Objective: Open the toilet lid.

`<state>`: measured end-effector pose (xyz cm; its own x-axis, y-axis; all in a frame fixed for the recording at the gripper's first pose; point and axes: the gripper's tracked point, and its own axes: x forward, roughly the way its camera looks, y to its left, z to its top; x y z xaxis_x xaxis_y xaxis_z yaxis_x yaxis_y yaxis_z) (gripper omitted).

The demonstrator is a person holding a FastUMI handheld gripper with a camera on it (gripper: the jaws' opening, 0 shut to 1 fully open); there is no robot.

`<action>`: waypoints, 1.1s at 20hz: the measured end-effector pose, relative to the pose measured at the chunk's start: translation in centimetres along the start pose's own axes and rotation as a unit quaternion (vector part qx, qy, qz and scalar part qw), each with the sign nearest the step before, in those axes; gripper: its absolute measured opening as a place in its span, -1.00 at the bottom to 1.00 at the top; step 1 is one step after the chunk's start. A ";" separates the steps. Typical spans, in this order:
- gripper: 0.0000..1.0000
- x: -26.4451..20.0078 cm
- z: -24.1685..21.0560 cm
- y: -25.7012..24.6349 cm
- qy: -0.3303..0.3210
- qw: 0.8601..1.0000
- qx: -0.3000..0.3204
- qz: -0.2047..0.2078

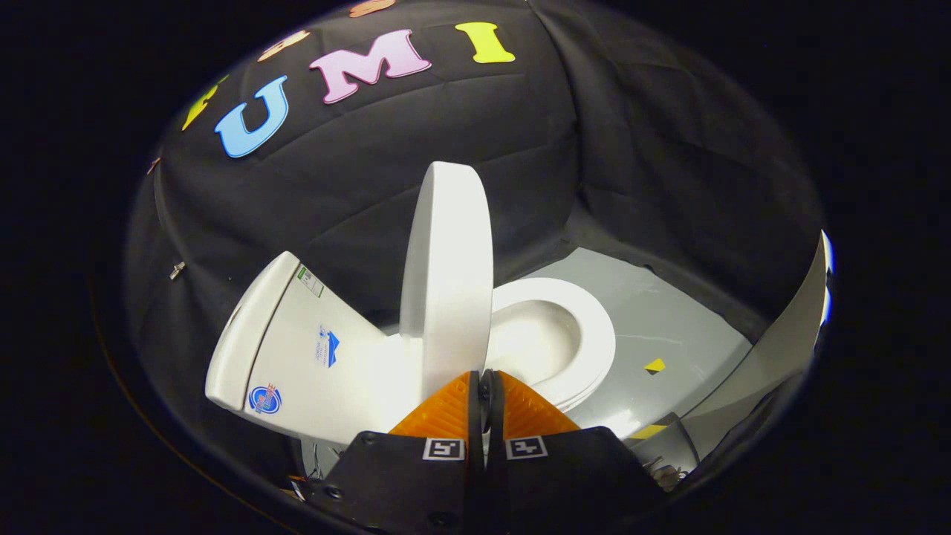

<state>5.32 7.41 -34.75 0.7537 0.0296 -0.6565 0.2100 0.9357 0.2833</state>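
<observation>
Standing upright — toilet lid (446, 275), edge nipped by closed tool (484, 380)

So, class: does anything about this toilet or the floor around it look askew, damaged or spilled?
Nothing stands out. The toilet lid stands raised near upright, the seat lies flat, and the bowl looks clean. The tool sits closed at the lid's edge.

floor (669, 312): pale grey sheet against the black cloth wall | toilet (312, 357) stands on it, seat end toward 3 o'clock | small yellow marker (655, 365) at 3 o'clock of bowl | yellow strip (648, 431) at 5 o'clock
</observation>
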 end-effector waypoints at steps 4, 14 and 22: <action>-0.89 -1.0 0.2 2.9 -0.029 0.999 -0.040 -0.019; -0.89 -3.7 -0.6 12.3 -0.096 0.984 -0.146 -0.023; -0.86 -4.0 -2.9 18.3 -0.127 0.971 -0.204 -0.008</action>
<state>4.39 25.38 -28.98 0.8926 -0.0255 -0.4501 -0.0014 0.9982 -0.0595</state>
